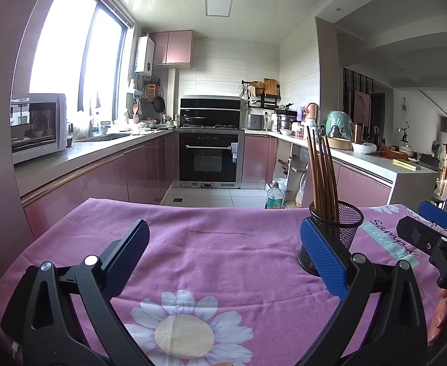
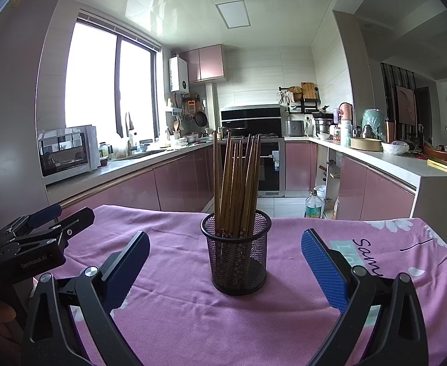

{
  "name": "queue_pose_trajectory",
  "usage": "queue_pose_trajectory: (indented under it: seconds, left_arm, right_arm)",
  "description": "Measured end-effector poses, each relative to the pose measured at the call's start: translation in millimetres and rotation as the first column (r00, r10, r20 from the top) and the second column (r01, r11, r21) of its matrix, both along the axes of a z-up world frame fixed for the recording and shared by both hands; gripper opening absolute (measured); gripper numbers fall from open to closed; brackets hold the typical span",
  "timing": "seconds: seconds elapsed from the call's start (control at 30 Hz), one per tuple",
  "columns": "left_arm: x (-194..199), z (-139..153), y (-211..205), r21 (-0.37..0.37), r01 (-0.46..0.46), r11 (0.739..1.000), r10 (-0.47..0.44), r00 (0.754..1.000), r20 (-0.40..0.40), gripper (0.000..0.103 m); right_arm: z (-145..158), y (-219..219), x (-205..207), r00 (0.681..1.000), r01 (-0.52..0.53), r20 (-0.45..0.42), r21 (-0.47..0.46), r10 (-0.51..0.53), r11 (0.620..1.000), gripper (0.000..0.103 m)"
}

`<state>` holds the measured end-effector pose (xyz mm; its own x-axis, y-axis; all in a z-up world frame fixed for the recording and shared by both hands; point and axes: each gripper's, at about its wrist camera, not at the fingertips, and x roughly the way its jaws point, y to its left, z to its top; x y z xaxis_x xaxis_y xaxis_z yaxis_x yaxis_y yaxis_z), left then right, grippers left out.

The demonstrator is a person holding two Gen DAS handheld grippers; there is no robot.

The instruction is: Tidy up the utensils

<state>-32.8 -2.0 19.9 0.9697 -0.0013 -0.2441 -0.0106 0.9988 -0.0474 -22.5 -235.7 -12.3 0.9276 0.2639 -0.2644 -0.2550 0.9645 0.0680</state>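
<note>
While both of my claws hover low over the pink flower-printed tablecloth (image 2: 177, 305), neither one holds anything. My right gripper (image 2: 225, 262) has its blue-padded fingers (image 2: 324, 271) spread wide apart, and the black wire-mesh cup (image 2: 237, 262) stands upright straight ahead of it, framed in the gap between the two fingers yet touching neither. A bundle of brown wooden chopsticks (image 2: 237, 183) stands in that cup, tips down, their upper ends fanning out a little and leaning slightly to my right. My left gripper (image 1: 225, 256) is spread just as wide, with only bare cloth and a large white daisy print (image 1: 183, 332) between its fingers. From the left wrist view the mesh cup sits ahead and to the right, just behind my right-hand finger (image 1: 324, 259), which hides part of the cup's wall; I cannot tell whether pad and mesh touch. Each claw sees the other at the edge of its view: the left one low at the far left of my right claw, the right one at the far right of my left claw, well apart from each other. Beyond the table edge ahead lies a kitchen with pink cabinet fronts (image 2: 180, 183) and a black built-in oven (image 1: 209, 158).
</note>
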Motion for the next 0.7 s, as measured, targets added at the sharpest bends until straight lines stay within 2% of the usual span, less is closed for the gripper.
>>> queue_pose_trajectory:
  seconds: [0.7]
  left_arm:
    - [-0.6,-2.7,-0.1,0.001,0.003,1.0,-0.003,1.0,-0.001,0.098]
  right_arm:
    - [0.5,0.2,-0.3,1.0,0.003,-0.001,0.0,-0.003,1.0,0.096]
